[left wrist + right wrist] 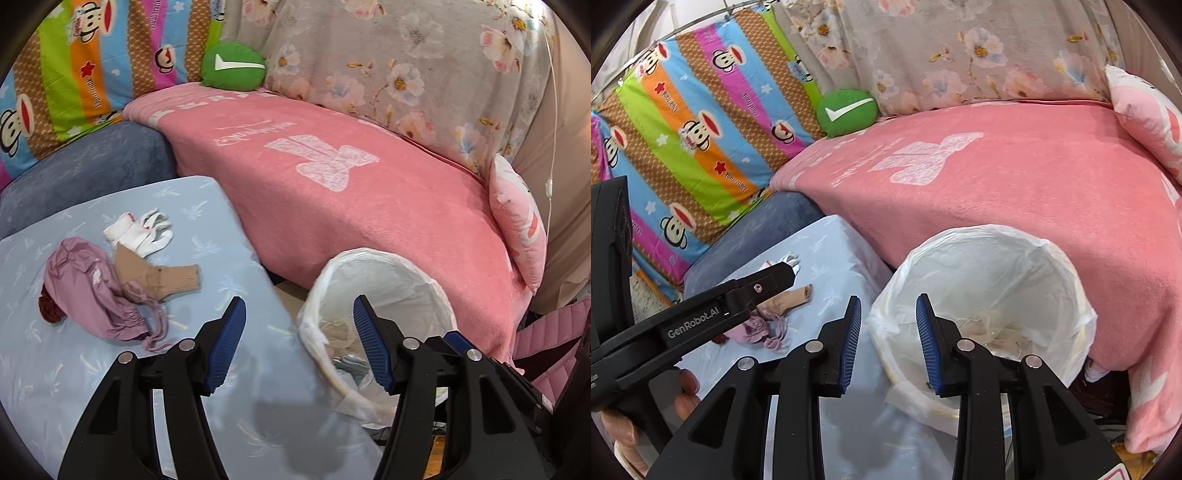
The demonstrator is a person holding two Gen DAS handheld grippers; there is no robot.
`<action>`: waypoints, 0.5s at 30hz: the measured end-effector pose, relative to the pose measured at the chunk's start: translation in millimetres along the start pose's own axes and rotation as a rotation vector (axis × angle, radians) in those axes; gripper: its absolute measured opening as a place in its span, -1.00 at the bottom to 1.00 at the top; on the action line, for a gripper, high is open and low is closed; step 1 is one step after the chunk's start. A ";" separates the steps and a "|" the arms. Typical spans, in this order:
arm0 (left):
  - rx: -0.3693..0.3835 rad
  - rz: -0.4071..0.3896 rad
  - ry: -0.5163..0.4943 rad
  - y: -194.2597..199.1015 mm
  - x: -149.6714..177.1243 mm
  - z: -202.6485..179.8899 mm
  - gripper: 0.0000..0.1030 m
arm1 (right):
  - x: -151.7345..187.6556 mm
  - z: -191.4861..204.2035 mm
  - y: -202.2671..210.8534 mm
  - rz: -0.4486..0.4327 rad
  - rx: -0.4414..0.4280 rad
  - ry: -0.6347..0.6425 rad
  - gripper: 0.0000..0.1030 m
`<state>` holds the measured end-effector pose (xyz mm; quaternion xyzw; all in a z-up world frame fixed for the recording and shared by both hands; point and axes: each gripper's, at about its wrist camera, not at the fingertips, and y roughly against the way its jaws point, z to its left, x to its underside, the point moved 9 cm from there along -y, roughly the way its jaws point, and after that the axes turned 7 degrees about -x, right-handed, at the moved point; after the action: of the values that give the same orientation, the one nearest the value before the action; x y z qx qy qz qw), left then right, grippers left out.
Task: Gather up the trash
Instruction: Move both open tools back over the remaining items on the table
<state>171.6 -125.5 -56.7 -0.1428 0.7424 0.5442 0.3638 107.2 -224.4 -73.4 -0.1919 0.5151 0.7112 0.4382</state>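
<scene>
Trash bin (380, 317) sits lined beside my counter (221, 369); gloves (140, 230) and pouch (92, 291) wait far left, both grippers' fingers (227, 343) open, empty.

Left gripper (299, 314) is standing with jaws spread wide at lower centre of its view, gripping nothing. Right gripper (888, 314) is likewise gaping, empty. The left hand (683, 391) is showing at lower left of the right view.
</scene>
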 end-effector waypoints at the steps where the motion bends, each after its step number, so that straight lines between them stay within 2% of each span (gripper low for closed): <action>1: -0.009 0.000 0.006 -0.2 0.8 5.8 0.13 | 1.9 5.2 -2.8 0.007 -0.006 0.006 -0.36; 3: -0.031 0.004 0.027 -1.1 2.5 19.4 0.14 | 5.5 14.8 -8.2 0.020 -0.014 0.019 -0.35; 7: -0.071 0.010 0.075 -3.0 6.1 49.3 0.29 | 11.9 33.1 -20.2 0.047 -0.032 0.042 -0.34; 15: -0.163 0.042 0.159 -10.0 20.2 118.8 0.36 | 26.4 72.2 -49.5 0.100 -0.069 0.089 -0.33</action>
<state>209.4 -17.1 -94.8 -0.1989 0.7249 0.5973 0.2796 146.5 -143.8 -91.9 -0.2124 0.5184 0.7402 0.3720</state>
